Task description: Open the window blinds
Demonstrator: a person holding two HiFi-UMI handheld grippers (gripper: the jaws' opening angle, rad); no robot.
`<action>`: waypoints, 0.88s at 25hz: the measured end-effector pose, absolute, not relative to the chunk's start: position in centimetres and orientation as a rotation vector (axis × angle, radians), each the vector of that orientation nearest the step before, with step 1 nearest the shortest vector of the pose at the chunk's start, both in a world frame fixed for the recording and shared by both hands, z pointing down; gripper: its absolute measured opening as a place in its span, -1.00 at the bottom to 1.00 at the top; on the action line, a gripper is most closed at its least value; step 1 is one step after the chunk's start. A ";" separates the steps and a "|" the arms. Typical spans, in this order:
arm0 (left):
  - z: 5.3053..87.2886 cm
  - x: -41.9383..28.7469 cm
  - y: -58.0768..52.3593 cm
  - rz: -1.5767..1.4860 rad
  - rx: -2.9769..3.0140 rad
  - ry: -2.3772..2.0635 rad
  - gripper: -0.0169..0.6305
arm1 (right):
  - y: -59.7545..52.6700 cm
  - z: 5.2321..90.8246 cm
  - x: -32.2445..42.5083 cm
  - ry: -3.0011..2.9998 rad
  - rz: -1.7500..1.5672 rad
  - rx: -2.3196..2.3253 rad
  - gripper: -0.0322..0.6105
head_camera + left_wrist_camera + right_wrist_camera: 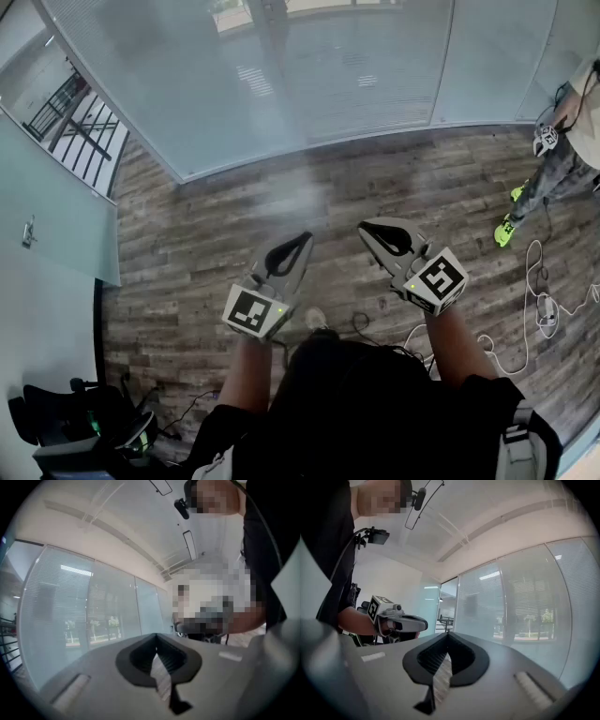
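1. Window blinds: pale horizontal slats behind tall glass wall panels, across the far side of the room, straight ahead of the person. Slats look closed; only dim outdoor shapes come through. No cord or wand shows in any view, so I can't tell where the control is. Both grippers are well apart from them, so my read is that the task hasn't started.
2. Grey-brown wood-plank floor: a bare stretch between the person and the glass, so the walk-up looks unobstructed.
3. Second person: at the right edge near the glass, off the direct line.
4. Grey two-jaw left gripper, marker cube at the back: held level in front of the body, nose toward the glass. Fingers are pressed together at the tips with nothing between them. Likely a carry pose, since there's nothing in reach to grab.
5. Matching grey right gripper: beside the left one, level, and aimed the same way. Fingers are fully together and empty. Both sit ready, so either can take the control once it's found.
6. White cables: loose on the floor at the right, a snag risk if the approach drifts that way.
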State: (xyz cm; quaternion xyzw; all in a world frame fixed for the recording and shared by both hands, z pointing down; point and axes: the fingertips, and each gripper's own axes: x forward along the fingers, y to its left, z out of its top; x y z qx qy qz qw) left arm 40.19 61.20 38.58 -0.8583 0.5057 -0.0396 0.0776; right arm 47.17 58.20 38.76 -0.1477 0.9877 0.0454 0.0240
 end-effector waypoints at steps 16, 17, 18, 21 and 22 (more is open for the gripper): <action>38.4 41.4 61.4 -0.112 -2.582 1.502 -0.93 | 58.3 38.1 48.2 3.010 0.108 -0.462 -0.89; 38.4 41.5 61.4 -0.114 -2.582 1.502 -0.93 | 58.2 38.1 48.4 3.006 0.100 -0.473 -0.89; 38.5 41.5 61.4 -0.115 -2.582 1.501 -0.93 | 58.0 38.2 48.5 3.002 0.095 -0.482 -0.89; 38.4 41.5 61.4 -0.115 -2.583 1.503 -0.94 | 58.0 38.0 48.4 2.987 0.076 -0.469 -0.89; 38.4 41.3 61.4 -0.117 -2.584 1.507 -0.94 | 58.0 38.1 48.4 2.984 0.066 -0.466 -0.89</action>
